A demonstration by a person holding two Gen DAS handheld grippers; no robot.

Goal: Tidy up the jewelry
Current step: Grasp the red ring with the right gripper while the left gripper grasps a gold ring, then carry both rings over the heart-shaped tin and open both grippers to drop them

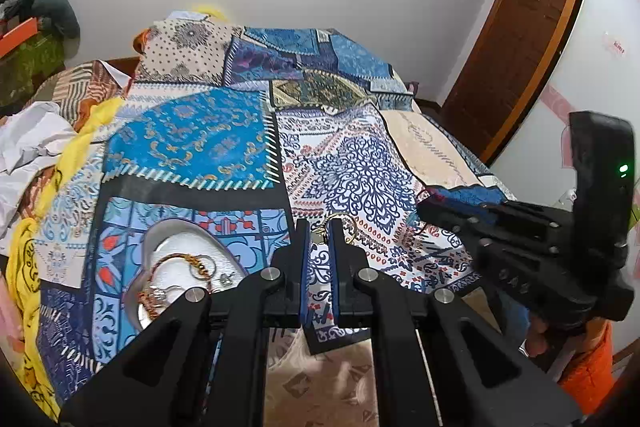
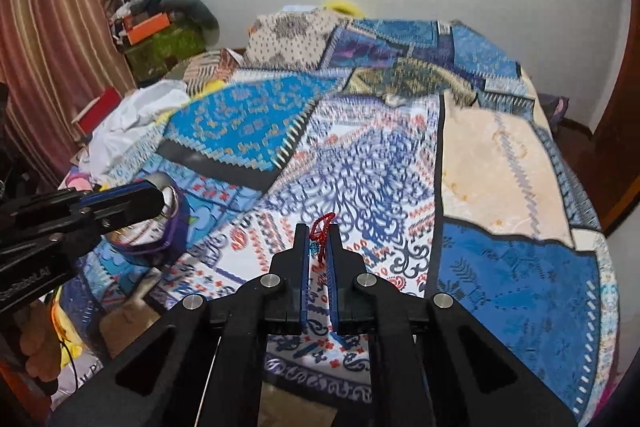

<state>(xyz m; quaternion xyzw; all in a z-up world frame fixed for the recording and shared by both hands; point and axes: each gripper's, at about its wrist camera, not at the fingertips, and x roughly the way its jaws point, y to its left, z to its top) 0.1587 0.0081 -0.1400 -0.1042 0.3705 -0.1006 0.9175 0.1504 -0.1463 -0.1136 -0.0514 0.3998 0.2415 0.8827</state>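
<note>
Gold ring [image 1: 343, 227] between left jaws

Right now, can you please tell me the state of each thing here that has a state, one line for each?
left gripper: jaws shut on the gold ring piece.
gold ring piece: held, lifted off the bedspread.
right gripper: jaws shut on the red beaded piece.
red beaded piece: pinched at the tips.
heart-shaped tray: open, holding several pieces of jewelry.
bedspread: spread flat over the bed.
</note>
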